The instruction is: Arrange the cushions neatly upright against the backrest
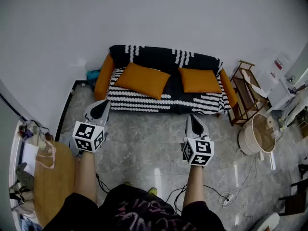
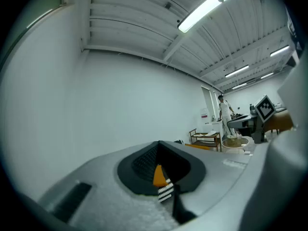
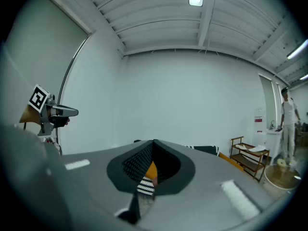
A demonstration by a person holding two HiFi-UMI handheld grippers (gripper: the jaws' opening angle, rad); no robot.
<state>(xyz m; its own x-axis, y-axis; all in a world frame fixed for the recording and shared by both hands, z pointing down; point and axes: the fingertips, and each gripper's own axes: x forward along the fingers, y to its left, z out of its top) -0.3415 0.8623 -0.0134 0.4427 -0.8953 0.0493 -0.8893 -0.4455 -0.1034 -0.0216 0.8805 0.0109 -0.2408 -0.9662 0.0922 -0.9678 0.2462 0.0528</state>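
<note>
A black-and-white striped sofa [image 1: 163, 101] stands against the white wall, its dark backrest [image 1: 163, 56] behind the seat. Two orange cushions lie on the seat. The left cushion [image 1: 143, 80] lies tilted and skewed, and the right cushion [image 1: 199, 80] leans toward the backrest. My left gripper [image 1: 100, 110] and right gripper [image 1: 196, 124] are held level above the floor, short of the sofa, both shut and empty. In the left gripper view the shut left gripper [image 2: 160, 163] shows only a sliver of orange and stripes. The right gripper [image 3: 153, 154] shows the same in its view.
A wooden rack [image 1: 245, 93] stands right of the sofa, with a round tub [image 1: 257, 134] in front of it. A round wooden table [image 1: 53, 186] with clutter is at my left. Cables and a power strip [image 1: 226, 197] lie on the floor. A person [image 3: 288, 124] stands far right.
</note>
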